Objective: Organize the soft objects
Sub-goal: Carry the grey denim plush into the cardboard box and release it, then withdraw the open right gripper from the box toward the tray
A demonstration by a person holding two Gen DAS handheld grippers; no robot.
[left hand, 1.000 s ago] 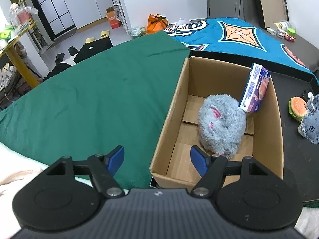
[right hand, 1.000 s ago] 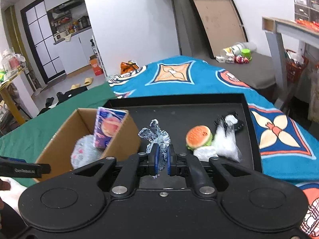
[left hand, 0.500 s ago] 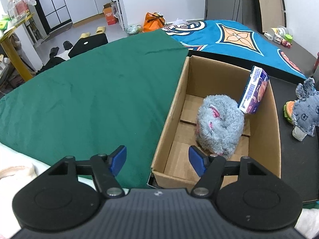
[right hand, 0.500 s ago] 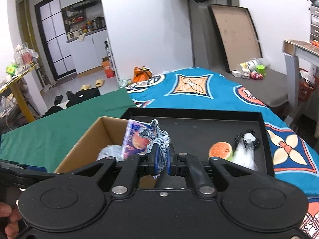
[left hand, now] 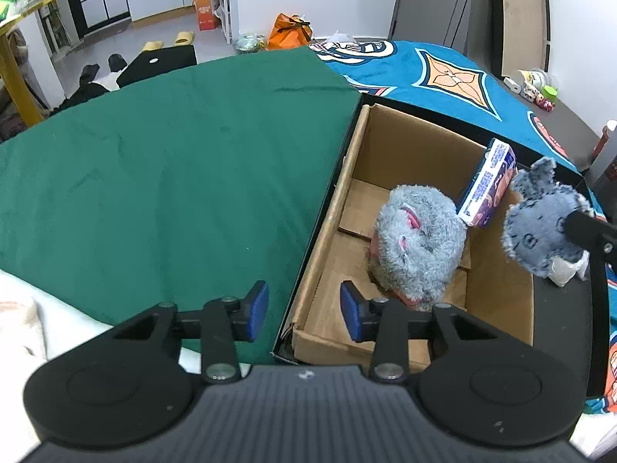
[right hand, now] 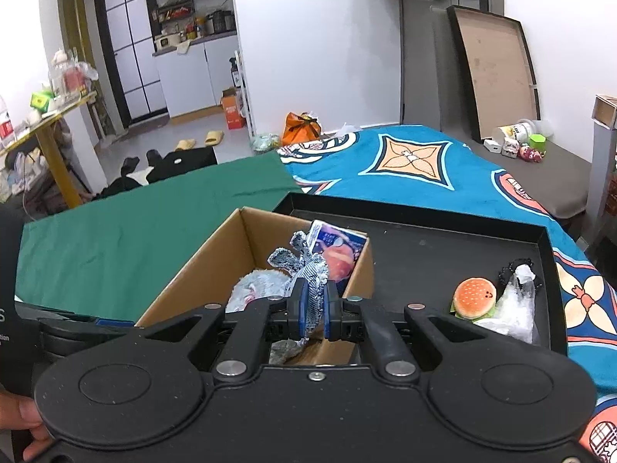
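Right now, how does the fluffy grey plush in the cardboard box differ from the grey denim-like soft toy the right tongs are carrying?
The fluffy grey plush lies on the floor of the cardboard box, untouched; the flat grey denim-like soft toy hangs in the air, pinched in the right tongs. The plush is round, bulky and long-furred; the denim-like toy is thin, with frayed edges. The plush shows pink patches; the denim-like toy shows none. Both are grey and soft.

Black tongs (left hand: 304,310), blue pads (left hand: 257,310), silver screws.
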